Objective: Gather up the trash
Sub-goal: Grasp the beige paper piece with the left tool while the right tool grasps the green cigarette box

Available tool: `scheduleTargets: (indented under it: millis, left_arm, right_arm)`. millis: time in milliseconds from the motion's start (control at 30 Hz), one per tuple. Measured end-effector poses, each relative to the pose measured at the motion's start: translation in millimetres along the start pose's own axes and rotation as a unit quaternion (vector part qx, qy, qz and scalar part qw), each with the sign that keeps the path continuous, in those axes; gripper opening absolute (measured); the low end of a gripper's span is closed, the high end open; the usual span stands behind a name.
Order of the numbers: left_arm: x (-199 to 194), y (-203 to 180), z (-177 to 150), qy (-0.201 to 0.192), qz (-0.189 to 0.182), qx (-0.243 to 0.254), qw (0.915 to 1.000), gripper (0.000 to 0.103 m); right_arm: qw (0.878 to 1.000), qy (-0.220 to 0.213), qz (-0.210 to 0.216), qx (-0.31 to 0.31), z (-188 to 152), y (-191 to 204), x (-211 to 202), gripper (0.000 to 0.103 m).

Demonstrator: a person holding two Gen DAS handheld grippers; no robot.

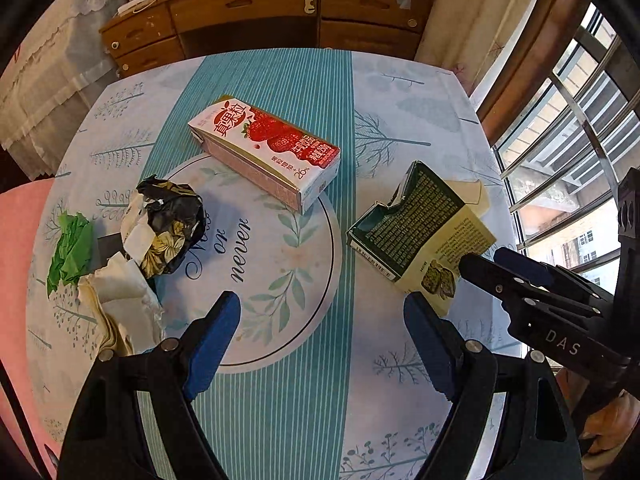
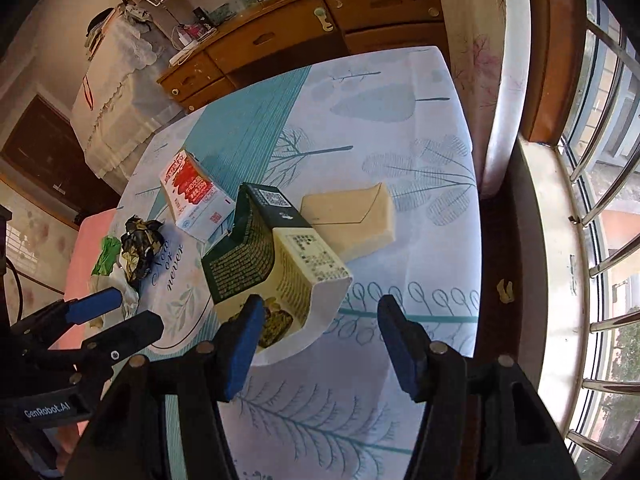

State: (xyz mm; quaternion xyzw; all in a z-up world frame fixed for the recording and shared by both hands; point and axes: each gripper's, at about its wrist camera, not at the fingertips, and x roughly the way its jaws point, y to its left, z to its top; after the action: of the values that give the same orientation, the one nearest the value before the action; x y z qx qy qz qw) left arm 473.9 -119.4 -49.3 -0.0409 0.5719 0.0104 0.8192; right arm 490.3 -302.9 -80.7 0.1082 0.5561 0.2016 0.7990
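A torn green and cream carton (image 1: 420,232) lies on the table at the right; in the right wrist view (image 2: 276,264) it is just ahead of my open right gripper (image 2: 320,320), whose left finger overlaps its near end. A strawberry milk carton (image 1: 264,148) lies flat in the middle. A black crumpled wrapper (image 1: 168,224), a green scrap (image 1: 70,248) and white crumpled paper (image 1: 120,300) sit at the left. My left gripper (image 1: 322,316) is open and empty over the round print. The right gripper also shows in the left wrist view (image 1: 484,258).
The table wears a teal and white tree-print cloth (image 1: 400,360). A cream folded envelope-like card (image 2: 352,216) lies behind the torn carton. A wooden sideboard (image 1: 260,16) stands beyond the table, a barred window (image 2: 600,200) at the right, a pink seat (image 1: 16,240) at the left.
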Motion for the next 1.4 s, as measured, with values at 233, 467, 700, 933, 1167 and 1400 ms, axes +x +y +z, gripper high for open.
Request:
scheduleTargets:
  millis: [233,467,700,933,1167,1400]
  left_arm:
    - [19.0,-0.9,13.4,0.009,0.000,-0.012,0.9999,0.082]
    - [22.0,-4.5,19.6,0.013,-0.002,-0.005,0.9999,0.082]
    - [7.9,-13.7,30.7,0.002,-0.025,0.000,0.9997,0.082]
    - [-1.2,-37.2,50.0,-0.009,-0.050,0.014,0.9986,0.083]
    - [23.5,-76.5,67.0,0.007,-0.062,0.027,0.9977,0.087]
    - [63.9,-107.6,74.5,0.038,-0.055,0.012,0.9977,0.087]
  right_arm:
    - [1.000,-0.006,0.030,-0.006,10.6,-3.6,17.0,0.059]
    - [0.997,-0.007,0.073,-0.002,11.7,-3.4,22.3,0.034]
    - [0.994,-0.006,0.109,-0.002,4.9,-8.7,-5.1,0.025]
    - [0.995,-0.026,0.092,0.005,-1.4,-36.7,-54.5,0.024]
    - [0.996,-0.074,0.004,0.046,-4.7,-79.2,-90.7,0.024]
    - [0.989,-0.110,-0.069,0.068,-5.4,-91.9,-89.7,0.024]
